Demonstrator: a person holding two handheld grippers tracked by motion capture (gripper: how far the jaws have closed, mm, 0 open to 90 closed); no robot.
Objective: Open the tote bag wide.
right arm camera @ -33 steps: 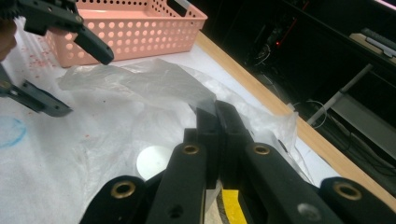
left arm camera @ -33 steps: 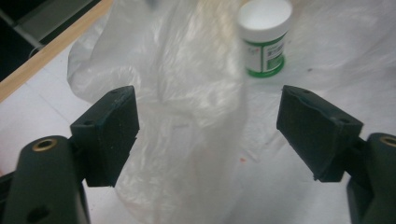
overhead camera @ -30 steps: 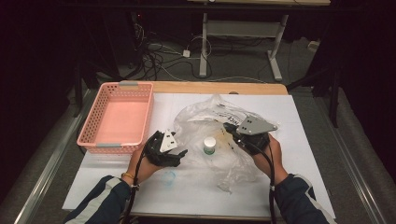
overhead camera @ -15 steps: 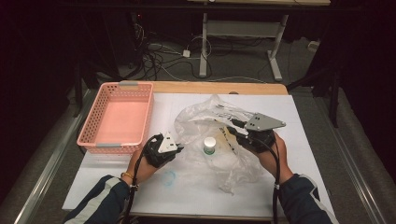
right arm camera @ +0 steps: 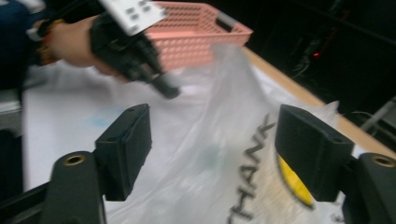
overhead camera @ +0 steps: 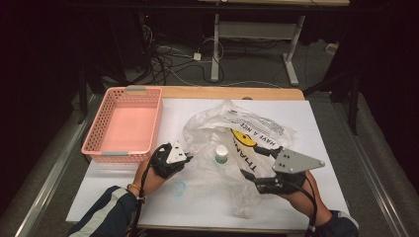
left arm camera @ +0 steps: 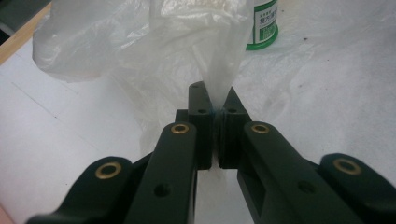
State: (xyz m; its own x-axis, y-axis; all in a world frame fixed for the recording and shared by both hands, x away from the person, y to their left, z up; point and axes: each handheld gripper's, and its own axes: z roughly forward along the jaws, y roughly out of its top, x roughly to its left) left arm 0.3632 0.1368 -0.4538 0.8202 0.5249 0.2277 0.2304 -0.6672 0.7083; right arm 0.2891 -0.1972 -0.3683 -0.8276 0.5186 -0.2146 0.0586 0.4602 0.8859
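Note:
A clear plastic bag [overhead camera: 247, 129] printed with black letters and a yellow face lies crumpled on the white table. A small bottle [overhead camera: 222, 154] with a white cap and green label stands upright at the bag's near side. My left gripper [overhead camera: 188, 158] is shut on the bag's left edge; in the left gripper view the film [left arm camera: 154, 42] rises from between the pressed pads of that gripper [left arm camera: 215, 100], with the bottle [left arm camera: 265, 23] beyond. My right gripper [overhead camera: 254, 163] is open at the bag's near right; its jaws have just been opening. In the right gripper view the bag [right arm camera: 243, 93] shows in that gripper's [right arm camera: 215, 140] gap, with no pad on it.
A pink mesh basket [overhead camera: 121, 157] stands at the table's left; its inside looks bare. The right gripper view has the basket [right arm camera: 196, 32] behind the left gripper [right arm camera: 166, 86]. White sheet [overhead camera: 326, 128] lies bare to the right of the bag. Cables and desk legs lie beyond the far edge.
The left jaws have shut on the bag's left edge. The right gripper has let go of the bag, opened, and drawn back toward the near right of the table.

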